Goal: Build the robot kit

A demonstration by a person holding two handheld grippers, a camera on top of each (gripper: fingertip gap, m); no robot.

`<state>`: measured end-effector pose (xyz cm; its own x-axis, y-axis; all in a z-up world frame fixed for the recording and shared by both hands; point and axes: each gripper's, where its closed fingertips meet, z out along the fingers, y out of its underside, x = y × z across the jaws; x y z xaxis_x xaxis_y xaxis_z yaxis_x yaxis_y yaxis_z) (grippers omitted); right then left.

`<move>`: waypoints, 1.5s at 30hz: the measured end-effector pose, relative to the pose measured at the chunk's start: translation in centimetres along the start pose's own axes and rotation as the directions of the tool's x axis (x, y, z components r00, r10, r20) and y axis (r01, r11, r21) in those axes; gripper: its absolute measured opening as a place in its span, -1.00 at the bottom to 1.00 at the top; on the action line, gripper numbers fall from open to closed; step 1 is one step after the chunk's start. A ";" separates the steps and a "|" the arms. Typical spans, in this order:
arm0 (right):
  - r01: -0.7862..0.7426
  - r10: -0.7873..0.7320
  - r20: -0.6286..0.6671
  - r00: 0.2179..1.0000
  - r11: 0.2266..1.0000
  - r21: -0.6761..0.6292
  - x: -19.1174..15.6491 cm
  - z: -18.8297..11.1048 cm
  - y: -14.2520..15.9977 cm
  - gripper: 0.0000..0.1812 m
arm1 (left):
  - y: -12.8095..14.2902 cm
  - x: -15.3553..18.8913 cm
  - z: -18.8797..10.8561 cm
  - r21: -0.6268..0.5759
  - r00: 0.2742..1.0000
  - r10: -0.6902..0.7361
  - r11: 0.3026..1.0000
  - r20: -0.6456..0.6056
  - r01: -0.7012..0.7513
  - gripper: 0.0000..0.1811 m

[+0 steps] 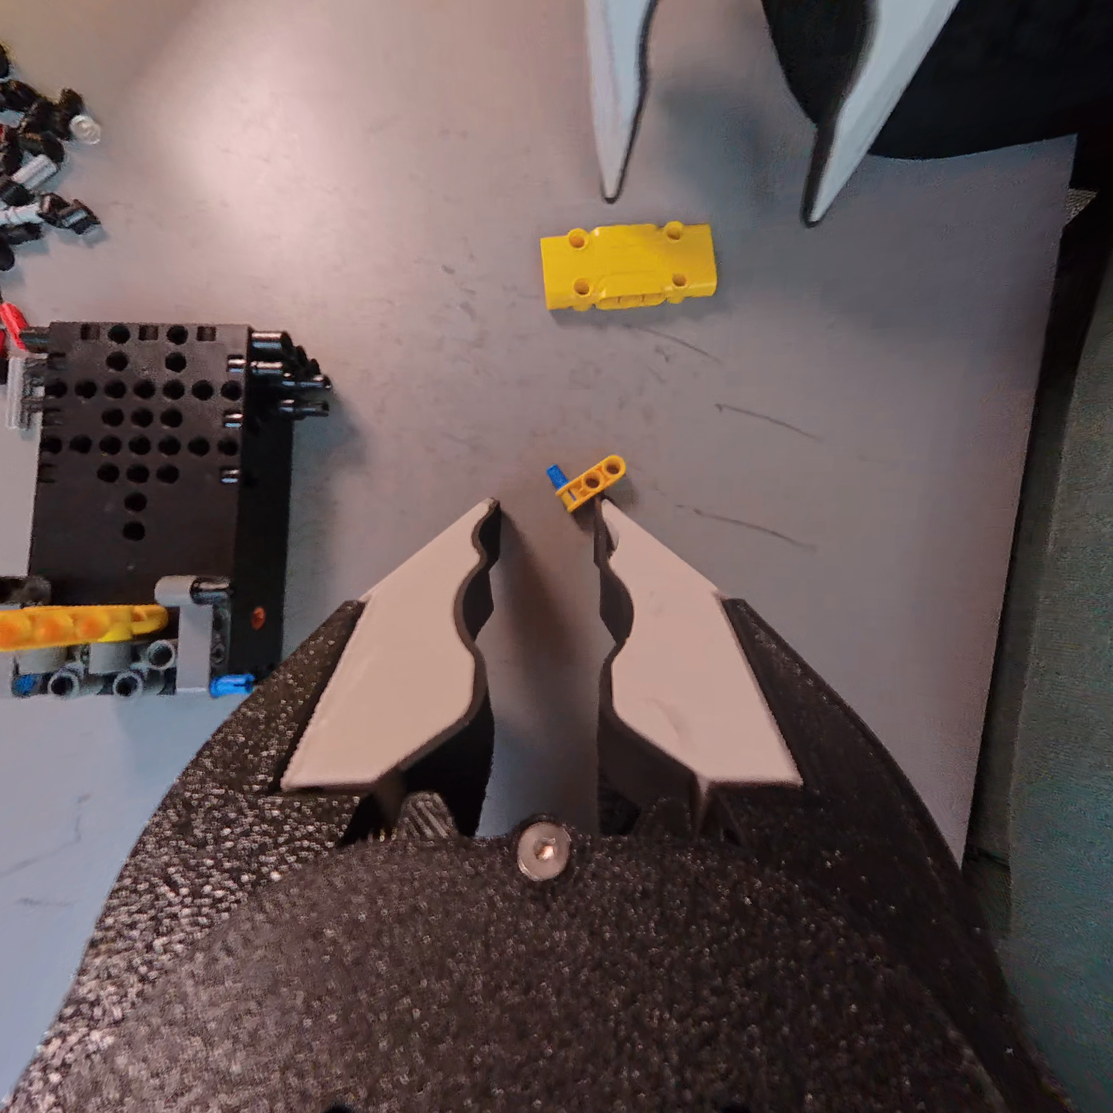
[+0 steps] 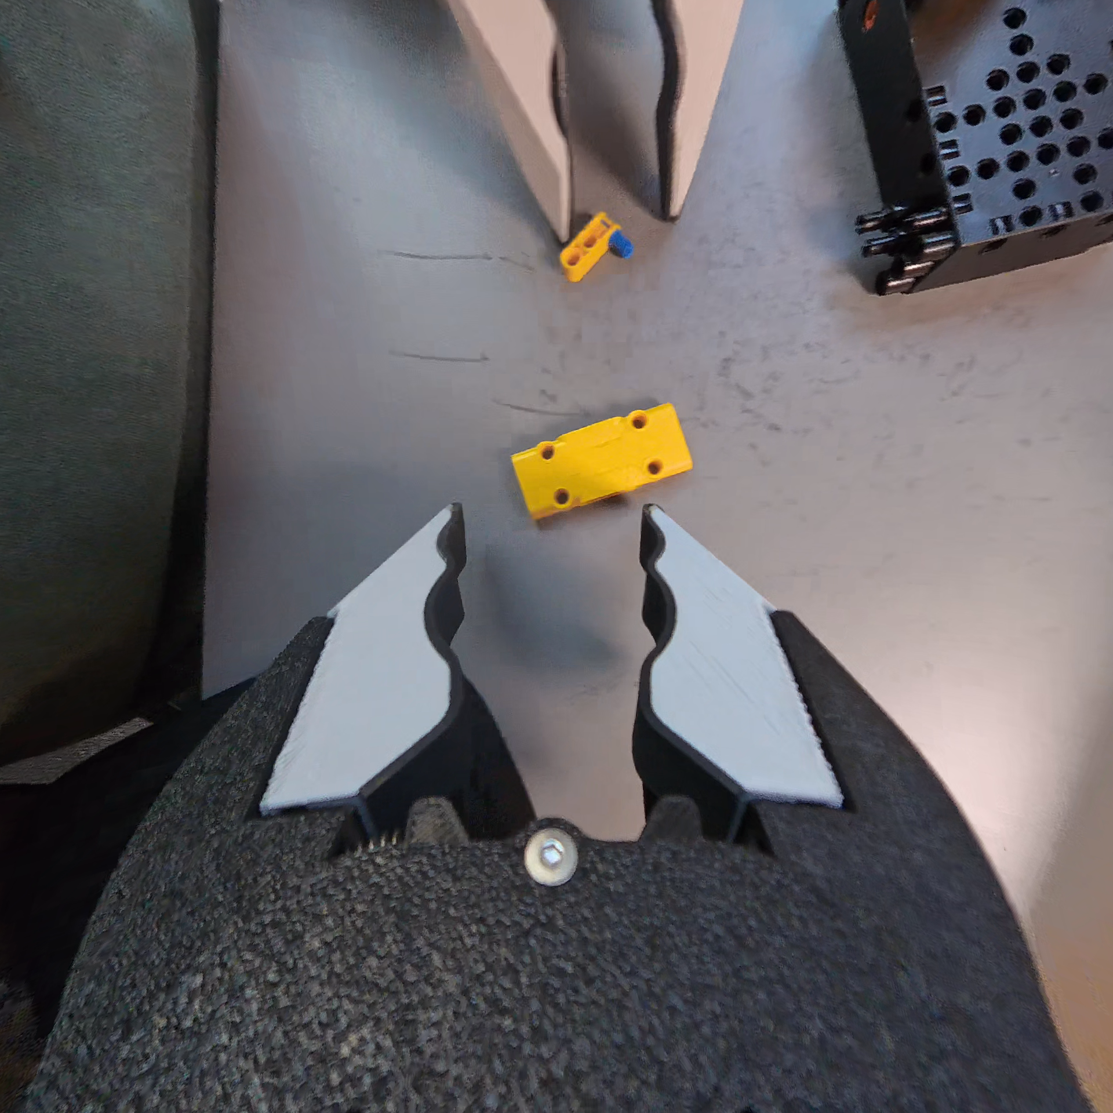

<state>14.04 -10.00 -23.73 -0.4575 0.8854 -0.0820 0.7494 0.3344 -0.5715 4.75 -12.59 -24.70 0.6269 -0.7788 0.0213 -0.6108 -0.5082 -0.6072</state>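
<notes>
My left gripper (image 1: 548, 509) is open and empty, low over the grey table. A small yellow beam with a blue pin (image 1: 591, 482) lies just past its right fingertip, touching or nearly touching it. It also shows in the right wrist view (image 2: 587, 247). A flat yellow panel with four holes (image 1: 627, 266) lies farther out, between the two grippers. My right gripper (image 2: 553, 511) is open and empty, with the yellow panel (image 2: 602, 459) just beyond its tips. The right gripper shows at the top of the left wrist view (image 1: 710, 208). The left gripper shows at the top of the right wrist view (image 2: 617, 223).
A black perforated block assembly with pins (image 1: 150, 458) stands at the left, with yellow and grey beams (image 1: 90, 638) at its near end; it also shows in the right wrist view (image 2: 1012, 150). Loose small black parts (image 1: 36, 168) lie far left. The table edge (image 1: 1024, 542) runs along the right.
</notes>
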 end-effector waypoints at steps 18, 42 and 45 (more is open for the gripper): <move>0.212 -0.177 -0.141 0.974 0.933 0.292 2.4 -0.3 -7.4 -0.36 | -4.8 0.9 -5.4 0.362 0.931 -0.180 0.885 -0.318 0.295 -0.58; 0.380 -0.320 -0.278 0.906 0.904 0.195 1.7 -2.9 -10.0 -0.38 | -2.8 -1.5 -3.7 -0.004 0.991 0.134 0.991 0.006 -0.134 -0.73; 0.342 -0.313 -0.241 0.919 0.936 0.089 2.8 -0.5 -8.9 -0.39 | -2.7 -0.3 -2.1 -0.073 0.976 0.216 0.974 -0.012 -0.216 -0.73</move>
<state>6.36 -10.28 -18.47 -0.5394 0.7867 0.3004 0.5023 0.5869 -0.6350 5.20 -11.77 -21.39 0.4741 -0.8747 -0.1009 -0.7657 -0.3531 -0.5376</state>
